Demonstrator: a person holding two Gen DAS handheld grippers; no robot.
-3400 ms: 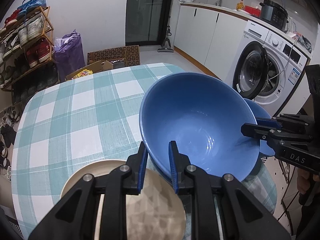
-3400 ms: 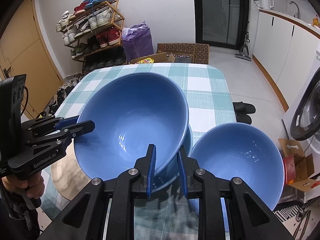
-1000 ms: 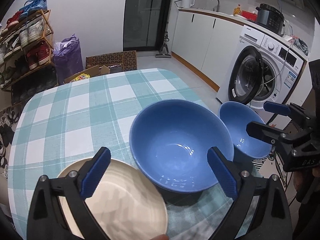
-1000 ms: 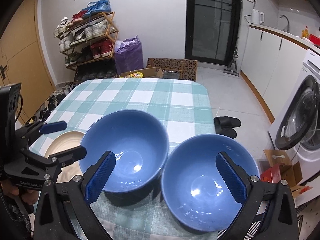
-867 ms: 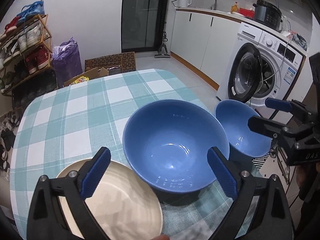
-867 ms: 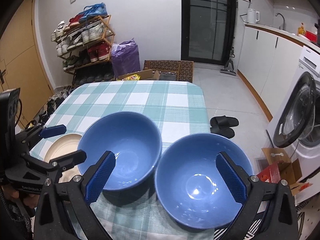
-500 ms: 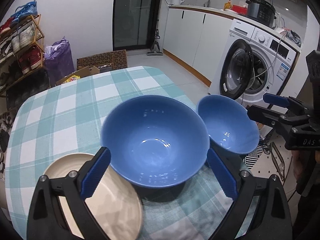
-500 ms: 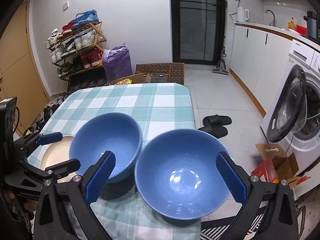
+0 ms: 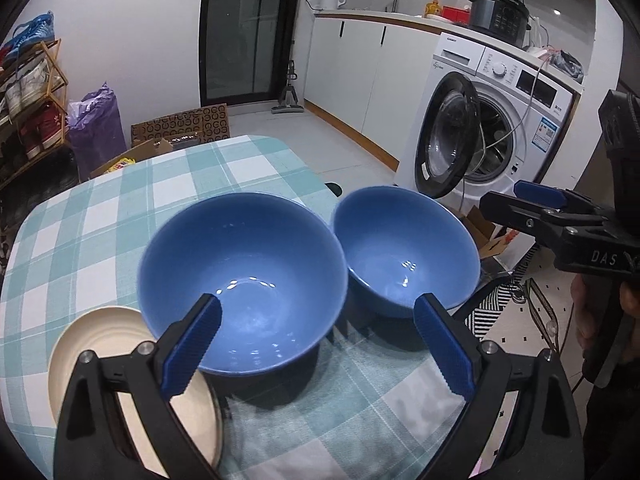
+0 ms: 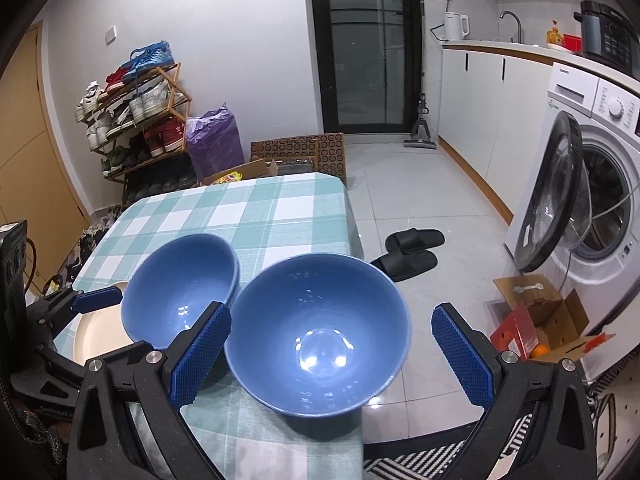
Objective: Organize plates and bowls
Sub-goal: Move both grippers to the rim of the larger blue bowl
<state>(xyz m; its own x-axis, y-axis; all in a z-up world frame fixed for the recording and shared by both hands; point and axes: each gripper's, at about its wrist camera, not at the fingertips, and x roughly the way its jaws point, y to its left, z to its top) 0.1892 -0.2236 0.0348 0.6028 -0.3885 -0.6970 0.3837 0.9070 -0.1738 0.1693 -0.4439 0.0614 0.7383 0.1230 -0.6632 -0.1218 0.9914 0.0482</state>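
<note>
**Two blue bowls side by side, both grippers spread wide**

My left gripper has its jaws wide apart and holds nothing; the left bowl sits just past its fingertips on the checked tablecloth. My right gripper is likewise spread wide and empty, with the right bowl between its blue pads but not touching them. The two bowls stand upright next to each other, rims nearly meeting; I cannot tell whether they touch. The right bowl sits at the table's right edge, near the corner closest to me. A cream plate lies flat to the left of the left bowl, partly under its rim. A washing machine stands beyond with its door open.
</note>
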